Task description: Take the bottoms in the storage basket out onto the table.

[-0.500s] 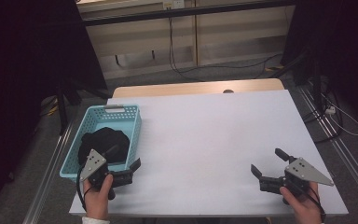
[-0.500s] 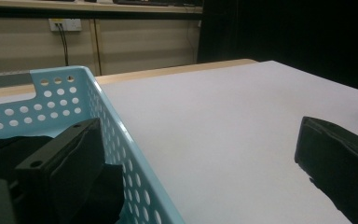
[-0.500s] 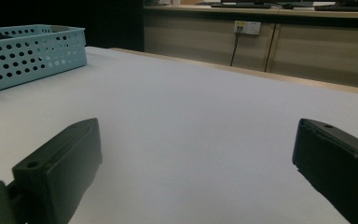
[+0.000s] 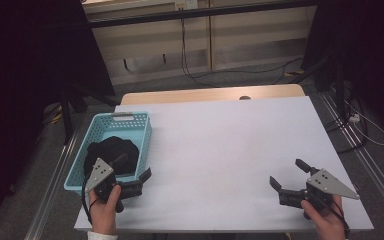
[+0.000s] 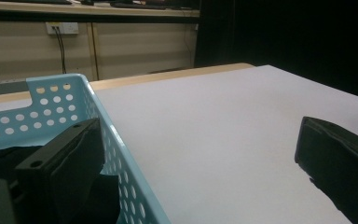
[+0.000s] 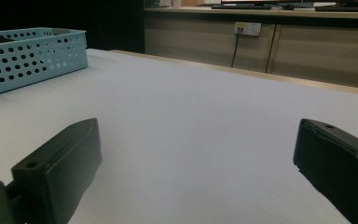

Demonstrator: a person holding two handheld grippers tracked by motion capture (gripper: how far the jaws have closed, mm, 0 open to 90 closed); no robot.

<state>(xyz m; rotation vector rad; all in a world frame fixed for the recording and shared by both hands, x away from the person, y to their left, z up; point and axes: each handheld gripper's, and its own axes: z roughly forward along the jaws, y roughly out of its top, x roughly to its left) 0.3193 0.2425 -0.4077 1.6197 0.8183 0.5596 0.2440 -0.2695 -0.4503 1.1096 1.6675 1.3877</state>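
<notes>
Black cloth [image 4: 111, 152] lies in the blue basket [image 4: 142, 131] at the table's nine o'clock, and the left gripper [image 4: 136, 174], jaws apart and straddling the basket's wall, could snag that rim and drag the basket, while the right gripper [image 4: 287, 175] waits open at four o'clock.

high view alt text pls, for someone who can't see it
A person's hands hold two open black grippers at the near edge of a white table. The left gripper straddles the near right wall of a light blue basket with dark cloth inside; the right gripper sits over bare table, holding nothing.
</notes>
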